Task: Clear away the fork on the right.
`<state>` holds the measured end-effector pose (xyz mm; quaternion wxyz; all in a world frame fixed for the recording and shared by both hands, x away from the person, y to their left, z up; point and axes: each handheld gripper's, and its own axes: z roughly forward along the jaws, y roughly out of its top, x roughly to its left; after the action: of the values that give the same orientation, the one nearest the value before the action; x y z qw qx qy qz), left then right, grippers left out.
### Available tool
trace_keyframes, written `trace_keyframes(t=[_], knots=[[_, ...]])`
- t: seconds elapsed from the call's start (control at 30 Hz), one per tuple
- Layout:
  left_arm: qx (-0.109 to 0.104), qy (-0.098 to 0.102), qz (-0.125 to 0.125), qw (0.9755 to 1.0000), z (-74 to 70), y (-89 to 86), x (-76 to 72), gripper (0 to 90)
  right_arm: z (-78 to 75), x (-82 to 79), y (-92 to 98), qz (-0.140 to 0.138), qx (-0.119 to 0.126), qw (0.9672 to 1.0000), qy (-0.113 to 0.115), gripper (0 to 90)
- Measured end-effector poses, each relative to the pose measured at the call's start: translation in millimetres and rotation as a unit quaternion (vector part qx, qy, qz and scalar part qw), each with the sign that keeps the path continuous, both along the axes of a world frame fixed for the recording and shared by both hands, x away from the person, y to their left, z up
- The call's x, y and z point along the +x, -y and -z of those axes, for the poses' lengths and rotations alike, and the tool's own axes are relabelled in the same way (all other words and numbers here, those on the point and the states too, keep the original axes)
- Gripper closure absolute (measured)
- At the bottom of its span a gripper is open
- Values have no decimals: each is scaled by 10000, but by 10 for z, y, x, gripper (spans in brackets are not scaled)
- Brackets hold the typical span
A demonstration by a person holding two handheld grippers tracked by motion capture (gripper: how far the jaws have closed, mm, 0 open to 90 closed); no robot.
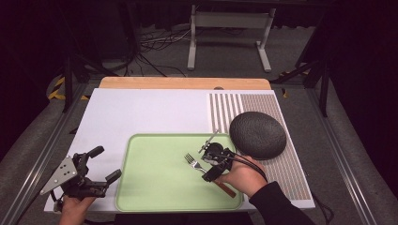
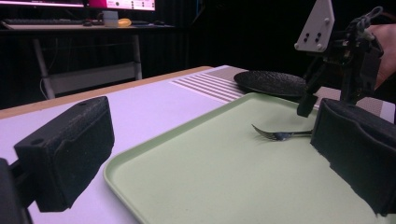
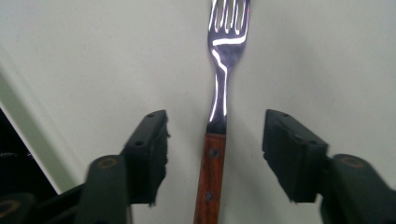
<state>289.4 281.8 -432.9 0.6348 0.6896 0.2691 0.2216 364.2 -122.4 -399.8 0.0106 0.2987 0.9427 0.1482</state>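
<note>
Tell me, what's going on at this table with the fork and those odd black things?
A person holds a grasping tool in each hand. The right tool is over a fork with a wooden handle that lies on a green tray, its jaws open on either side of the fork without gripping it. The left tool, also open, waits beside the tray. A dark plate sits behind.
</note>
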Motion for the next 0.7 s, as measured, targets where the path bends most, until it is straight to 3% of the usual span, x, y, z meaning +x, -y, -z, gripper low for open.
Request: trace_keyframes(t=[0.07,0.2,0.47,0.57,0.7], knots=[[18,-2,2,10000,-2,-1,-1,1,-24,0,-12,-193,98,9997,141,336],[19,-1,4,10000,-2,-2,-2,2,-59,-9,-53,-431,250,9980,392,344],[0,10,6,10000,-4,-2,-3,1,-50,-79,-194,-900,438,9919,780,775],[-1,8,8,10000,-3,-3,-3,2,-38,-89,-235,-1084,492,9884,940,841],[2,11,9,10000,-5,-4,-4,1,4,-77,-291,-1196,568,9867,946,896]])
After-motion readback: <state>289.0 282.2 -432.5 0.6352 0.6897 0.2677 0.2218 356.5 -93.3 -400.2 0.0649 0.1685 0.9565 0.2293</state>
